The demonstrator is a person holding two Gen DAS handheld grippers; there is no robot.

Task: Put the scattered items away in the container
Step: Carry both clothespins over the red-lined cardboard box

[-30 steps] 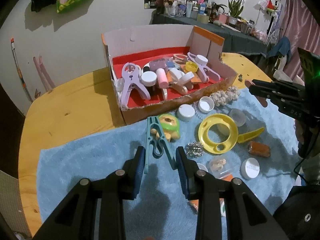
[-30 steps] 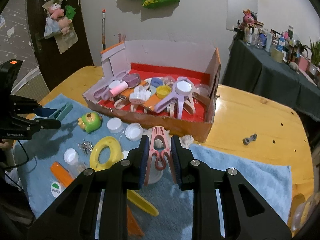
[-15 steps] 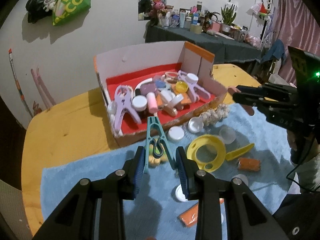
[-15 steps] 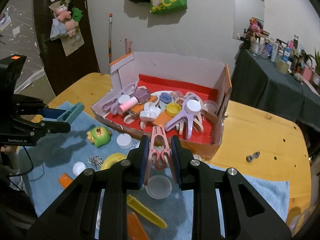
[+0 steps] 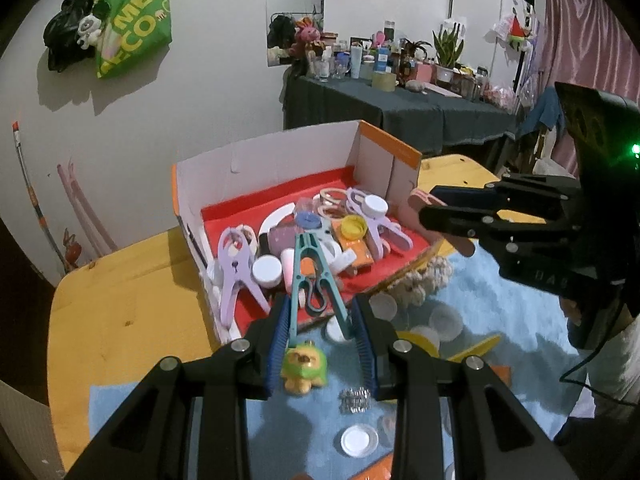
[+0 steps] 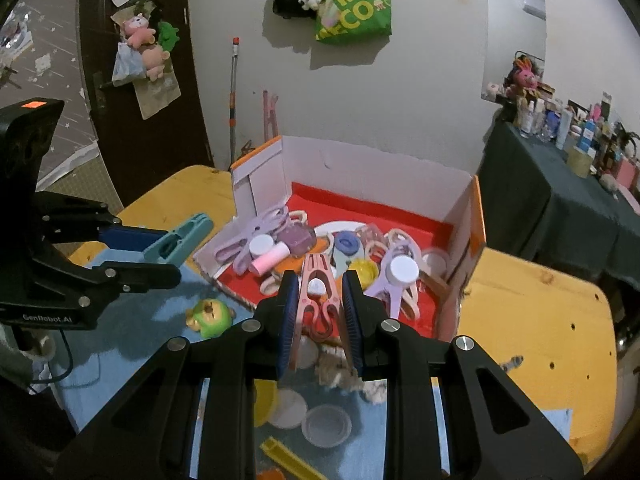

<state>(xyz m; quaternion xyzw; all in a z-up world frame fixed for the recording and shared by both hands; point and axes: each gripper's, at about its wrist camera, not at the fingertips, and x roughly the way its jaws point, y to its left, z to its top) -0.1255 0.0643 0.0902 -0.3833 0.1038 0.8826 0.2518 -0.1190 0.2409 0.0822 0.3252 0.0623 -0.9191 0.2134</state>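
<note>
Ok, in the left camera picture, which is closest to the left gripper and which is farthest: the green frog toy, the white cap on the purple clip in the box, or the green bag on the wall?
1. green frog toy, just below the left gripper, on the blue towel.
2. white cap, in the cardboard box, right side.
3. green bag, hanging up on the far wall, left.

Dim indoor light throws soft shadows beyond the jaws onto the pale plaster wall [image 5: 224, 80], with fisheye bending and dark corner vignetting.
</note>
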